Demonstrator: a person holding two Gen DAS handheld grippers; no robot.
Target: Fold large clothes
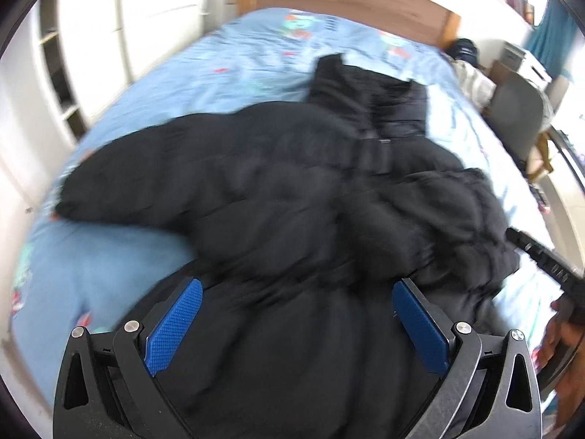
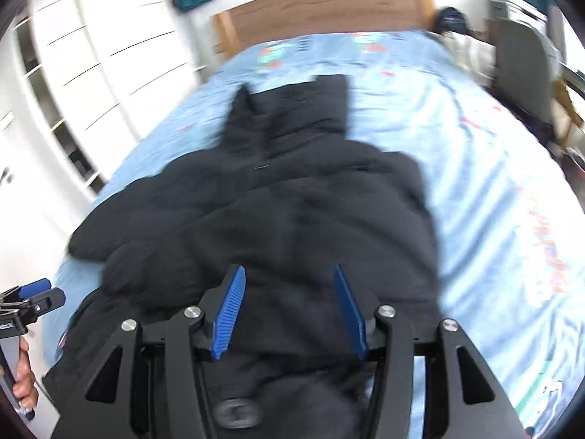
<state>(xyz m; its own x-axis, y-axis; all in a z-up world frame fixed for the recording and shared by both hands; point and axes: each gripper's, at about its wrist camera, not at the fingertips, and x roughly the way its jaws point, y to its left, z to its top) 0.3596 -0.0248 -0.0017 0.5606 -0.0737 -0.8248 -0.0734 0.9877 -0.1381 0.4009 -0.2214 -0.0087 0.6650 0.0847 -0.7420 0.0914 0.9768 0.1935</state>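
A large black puffer jacket lies spread on a light blue bed sheet. One sleeve reaches out to the left and the hood points toward the headboard. My left gripper is open and empty, hovering over the jacket's near part. The jacket also shows in the right wrist view. My right gripper is open and empty above the jacket's lower body. The left gripper's fingertips show at the left edge of the right wrist view. The right gripper's body shows at the right edge of the left wrist view.
A wooden headboard stands at the far end of the bed. White wardrobes line the left side. A grey chair and a heap of items sit at the right of the bed. Bare sheet lies right of the jacket.
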